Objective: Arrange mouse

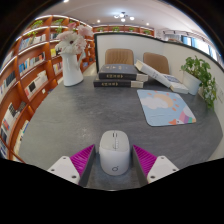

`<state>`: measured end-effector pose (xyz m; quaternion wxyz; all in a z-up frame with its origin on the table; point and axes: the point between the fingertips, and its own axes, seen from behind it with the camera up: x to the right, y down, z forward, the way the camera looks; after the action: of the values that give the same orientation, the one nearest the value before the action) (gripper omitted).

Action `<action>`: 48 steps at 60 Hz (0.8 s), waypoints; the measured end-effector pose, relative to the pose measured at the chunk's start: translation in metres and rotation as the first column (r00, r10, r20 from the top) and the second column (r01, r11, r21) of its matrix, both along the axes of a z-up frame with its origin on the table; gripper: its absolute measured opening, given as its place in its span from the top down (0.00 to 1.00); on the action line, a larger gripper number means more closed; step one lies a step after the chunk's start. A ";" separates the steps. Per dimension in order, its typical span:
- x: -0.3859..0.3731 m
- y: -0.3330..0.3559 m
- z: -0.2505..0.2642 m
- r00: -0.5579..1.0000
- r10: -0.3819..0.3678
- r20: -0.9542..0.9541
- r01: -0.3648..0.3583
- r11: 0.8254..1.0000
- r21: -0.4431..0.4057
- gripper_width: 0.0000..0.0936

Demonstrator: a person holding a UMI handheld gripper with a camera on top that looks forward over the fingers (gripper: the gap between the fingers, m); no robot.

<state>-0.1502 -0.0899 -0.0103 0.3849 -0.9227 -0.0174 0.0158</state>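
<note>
A white computer mouse (115, 152) sits between my gripper's (114, 158) two fingers, its nose pointing away from me. The pink pads (80, 160) press on its left and right sides, so the gripper is shut on it. The grey table (90, 115) lies under it; I cannot tell whether the mouse is lifted or resting on the table. A light blue mouse mat (166, 106) with a printed pattern lies flat on the table, ahead of the fingers and to the right.
A stack of dark books (120, 75) lies at the table's far side, with a white flat device (157, 72) to its right. A potted plant (203, 78) stands at the right. Bookshelves (30, 70) line the left wall; two chairs (120, 57) stand behind the table.
</note>
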 end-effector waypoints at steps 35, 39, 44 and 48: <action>-0.008 0.022 0.084 0.998 0.045 0.045 -0.043 0.998 -0.037 0.64; 0.006 0.051 0.133 0.998 0.030 0.061 -0.033 0.999 0.033 0.65; 0.029 0.092 0.194 0.997 0.014 0.070 -0.024 0.989 0.146 0.65; 0.052 0.121 0.238 0.997 0.004 0.081 -0.022 0.976 0.216 0.65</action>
<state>-0.0982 0.0313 0.2280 0.4820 -0.8750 -0.0404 -0.0204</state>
